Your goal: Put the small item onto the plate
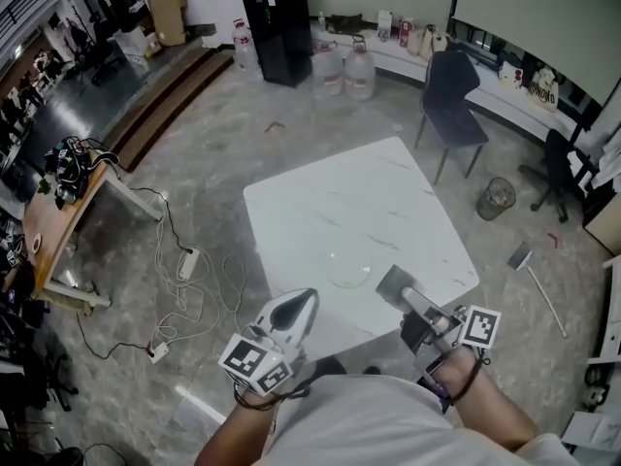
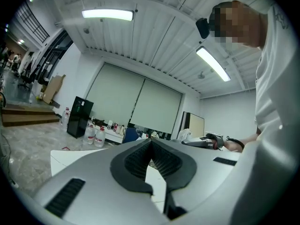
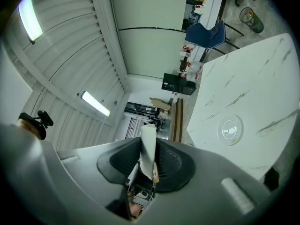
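Right gripper (image 3: 147,143) was clamped on the small item (image 3: 148,150), a white piece standing up between the pads. It hung over the table's (image 1: 388,192) near edge, beside the clear plate (image 1: 335,280). The plate sat just inside that edge. Left gripper (image 2: 151,142) was closed tip to tip, empty, at the same edge.

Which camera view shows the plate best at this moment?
The right gripper view: the clear plate stands out whole on the white table. The head view shows only its faint outline; the left gripper view does not show it.
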{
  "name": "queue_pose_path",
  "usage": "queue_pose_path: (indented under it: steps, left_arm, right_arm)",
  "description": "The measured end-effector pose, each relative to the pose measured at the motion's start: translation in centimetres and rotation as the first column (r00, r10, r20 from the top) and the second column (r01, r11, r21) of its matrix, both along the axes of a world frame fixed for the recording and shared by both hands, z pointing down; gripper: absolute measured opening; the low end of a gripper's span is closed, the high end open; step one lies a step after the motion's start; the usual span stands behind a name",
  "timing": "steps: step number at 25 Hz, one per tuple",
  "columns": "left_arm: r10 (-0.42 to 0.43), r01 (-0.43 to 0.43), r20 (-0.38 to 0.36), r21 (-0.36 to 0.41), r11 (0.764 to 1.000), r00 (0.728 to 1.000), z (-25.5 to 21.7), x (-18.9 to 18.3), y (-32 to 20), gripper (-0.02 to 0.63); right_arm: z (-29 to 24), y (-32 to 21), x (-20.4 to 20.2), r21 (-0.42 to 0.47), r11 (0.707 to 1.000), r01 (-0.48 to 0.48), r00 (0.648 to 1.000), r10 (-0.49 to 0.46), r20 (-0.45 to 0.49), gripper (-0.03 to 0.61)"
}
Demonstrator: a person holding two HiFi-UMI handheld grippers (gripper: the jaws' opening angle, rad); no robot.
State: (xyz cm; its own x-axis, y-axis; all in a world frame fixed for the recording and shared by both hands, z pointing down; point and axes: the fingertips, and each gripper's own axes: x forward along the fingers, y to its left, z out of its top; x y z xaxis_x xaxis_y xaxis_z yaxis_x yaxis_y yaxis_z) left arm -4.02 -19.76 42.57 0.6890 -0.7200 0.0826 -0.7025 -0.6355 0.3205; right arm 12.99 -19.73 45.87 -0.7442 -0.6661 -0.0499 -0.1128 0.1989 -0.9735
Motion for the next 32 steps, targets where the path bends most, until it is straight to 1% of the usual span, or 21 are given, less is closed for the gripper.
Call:
queue_pose_path:
  steps: [3,7,10,16,19,22,24,26,29,32]
  left_arm:
    - [0.036,-0.036,0.001,0.003,0.999,0.999,0.7,-1.5,-2.3,0.006]
    - [0.061,-0.061,-0.020,-0.013,0.998,0.998,1.3,-3.9,-5.2,0.006]
    - [0.082,-0.083,-0.027,-0.022,0.996,0.996,2.1,-5.4,-7.0,0.006]
    - [0.141,-0.141,-0.023,-0.011,0.990,0.990,2.7,-7.0,-9.6,0.006]
    - [0.160,-0.160,-0.024,-0.014,0.987,0.987,2.8,-6.9,-10.4,0.006]
    - [0.169,-0.169,-0.021,-0.020,0.985,0.985,3.5,-6.0,-11.0,0.006]
    - [0.167,-0.167,-0.008,-0.035,0.985,0.986,4.5,-5.3,-11.5,0.006]
    - [0.154,-0.154,0.003,-0.057,0.986,0.988,5.0,-4.7,-11.9,0.006]
    - [0.128,-0.127,0.009,-0.086,0.988,0.992,5.7,-4.0,-12.1,0.006]
    - [0.097,-0.094,0.024,-0.103,0.990,0.995,6.5,-3.8,-12.7,0.006]
  right_arm:
    - [0.7,-2.1,-1.8,-0.018,1.000,-0.021,1.000,0.020,-0.013,0.089]
    - [1.2,-4.5,-4.2,-0.027,0.999,-0.042,0.998,0.041,-0.038,0.089]
    - [2.6,-6.2,-5.6,-0.053,0.997,-0.057,0.997,0.054,-0.061,0.089]
    - [5.3,-8.4,-7.8,-0.066,0.994,-0.083,0.991,0.076,-0.112,0.089]
    - [7.2,-9.3,-8.2,-0.098,0.991,-0.092,0.989,0.080,-0.124,0.089]
    - [10.0,-10.4,-7.6,-0.124,0.989,-0.081,0.986,0.061,-0.157,0.089]
    - [12.5,-11.3,-7.1,-0.175,0.981,-0.087,0.985,0.059,-0.159,0.089]
    - [14.4,-11.9,-6.8,-0.224,0.971,-0.081,0.988,0.048,-0.149,0.089]
    - [17.2,-12.5,-6.6,-0.278,0.960,-0.036,0.989,-0.006,-0.150,0.089]
    - [20.5,-13.7,-6.4,-0.326,0.945,-0.009,0.991,-0.036,-0.132,0.089]
